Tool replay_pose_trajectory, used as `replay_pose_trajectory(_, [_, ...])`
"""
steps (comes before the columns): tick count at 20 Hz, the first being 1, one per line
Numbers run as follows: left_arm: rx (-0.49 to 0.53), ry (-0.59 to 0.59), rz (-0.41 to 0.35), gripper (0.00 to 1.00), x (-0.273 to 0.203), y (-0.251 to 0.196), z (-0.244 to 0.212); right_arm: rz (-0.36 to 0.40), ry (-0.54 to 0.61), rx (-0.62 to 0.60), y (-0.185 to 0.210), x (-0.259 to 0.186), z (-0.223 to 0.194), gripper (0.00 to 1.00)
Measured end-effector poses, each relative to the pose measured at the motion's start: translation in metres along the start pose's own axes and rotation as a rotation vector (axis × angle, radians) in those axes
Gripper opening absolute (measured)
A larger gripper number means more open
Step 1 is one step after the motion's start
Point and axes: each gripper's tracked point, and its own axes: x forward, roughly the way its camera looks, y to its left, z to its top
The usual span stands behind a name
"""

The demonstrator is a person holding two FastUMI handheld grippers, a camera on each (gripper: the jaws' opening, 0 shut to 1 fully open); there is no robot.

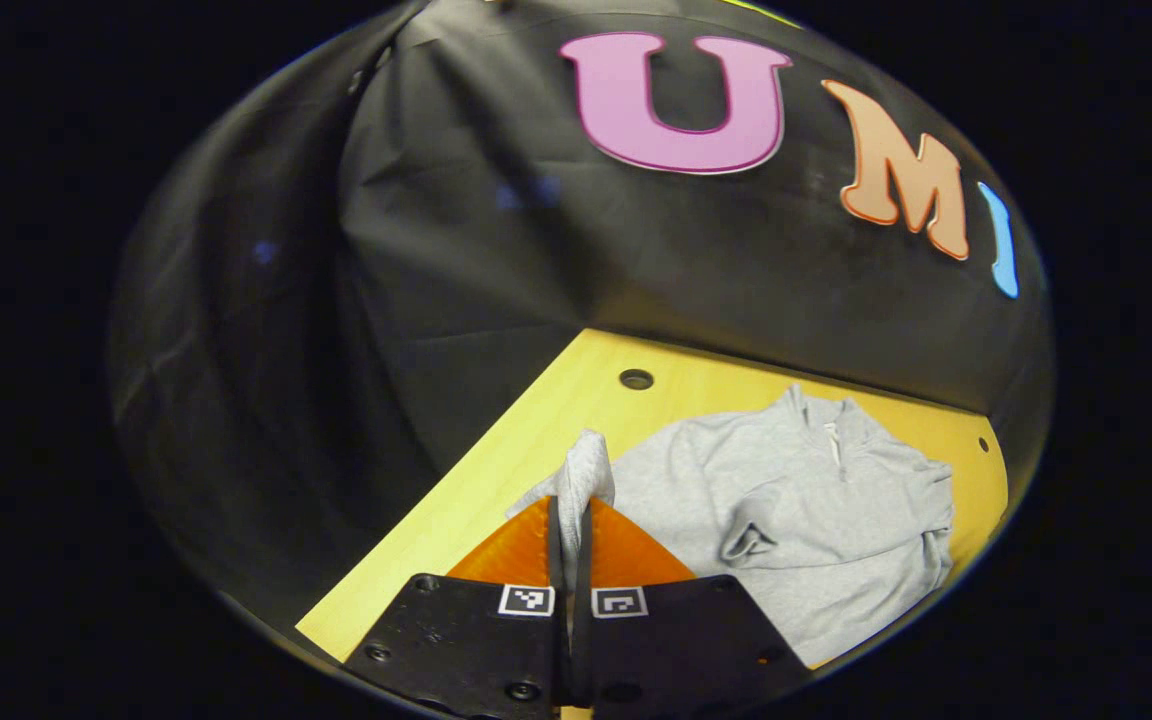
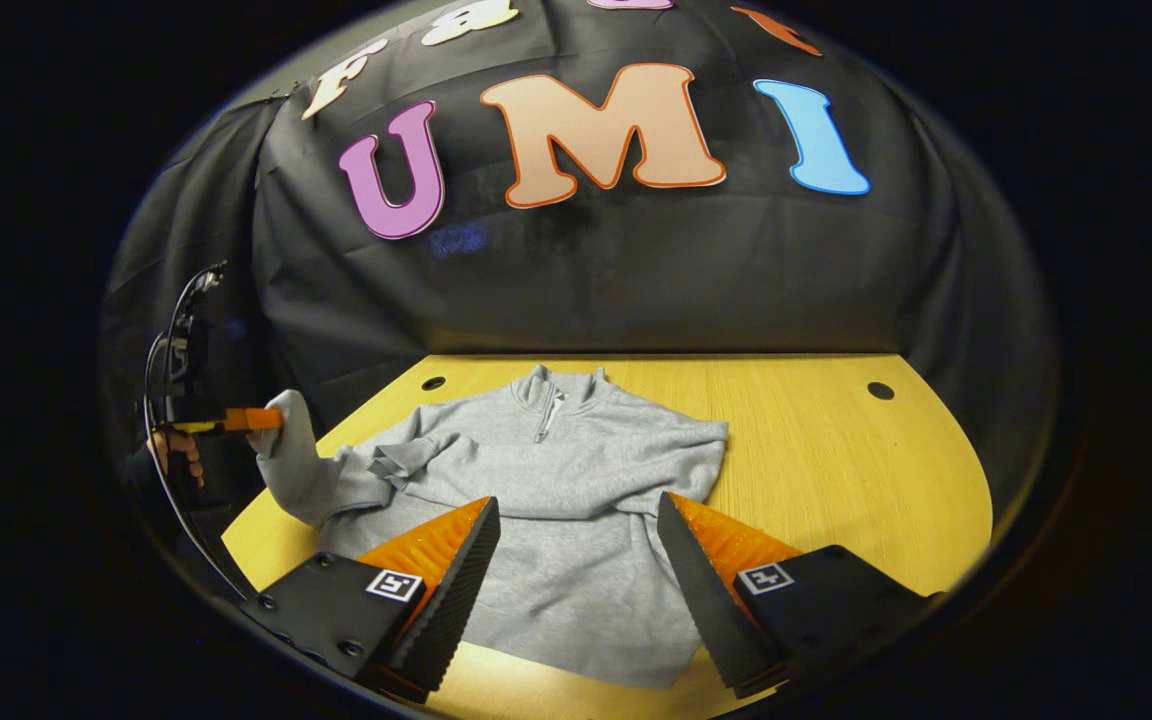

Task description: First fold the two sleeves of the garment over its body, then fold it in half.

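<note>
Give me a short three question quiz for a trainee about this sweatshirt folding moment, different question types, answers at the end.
1. True or false: the left gripper is shut on a sleeve of the grey sweatshirt.
2. The right gripper is: A) open above the sweatshirt's lower part, B) shut on the collar, C) resting on the bare table.
3. Fill in: the sweatshirt lies on a yellow wooden ____.

Key: 1 true; 2 A; 3 table.

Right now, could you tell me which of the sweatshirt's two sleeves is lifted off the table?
The sleeve pinched by the left gripper is raised at its cuff; the other sleeve lies folded flat on the body.
</note>
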Motion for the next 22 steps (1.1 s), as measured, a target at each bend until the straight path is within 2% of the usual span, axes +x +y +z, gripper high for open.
replay_pose_trajectory(1, [0.014, -0.009, -0.020, 0.00, 0.001, -0.014, 0.005, -0.005, 0.002, 0.007, 0.000, 0.001, -0.002, 0.96])
replay_pose_trajectory(2, [0.027, -0.017, -0.043, 0.00, 0.002, -0.029, 0.011, -0.011, 0.005, 0.012, -0.003, -0.001, -0.004, 0.98])
replay_pose_trajectory(11, [0.122, -0.061, -0.219, 0.00, 0.004, -0.150, 0.041, -0.081, 0.006, 0.043, -0.050, -0.034, -0.016, 0.98])
replay_pose_trajectory(22, [0.234, -0.039, -0.383, 0.02, 0.001, -0.286, 0.020, -0.179, 0.010, 0.080, -0.104, -0.080, -0.036, 0.98])
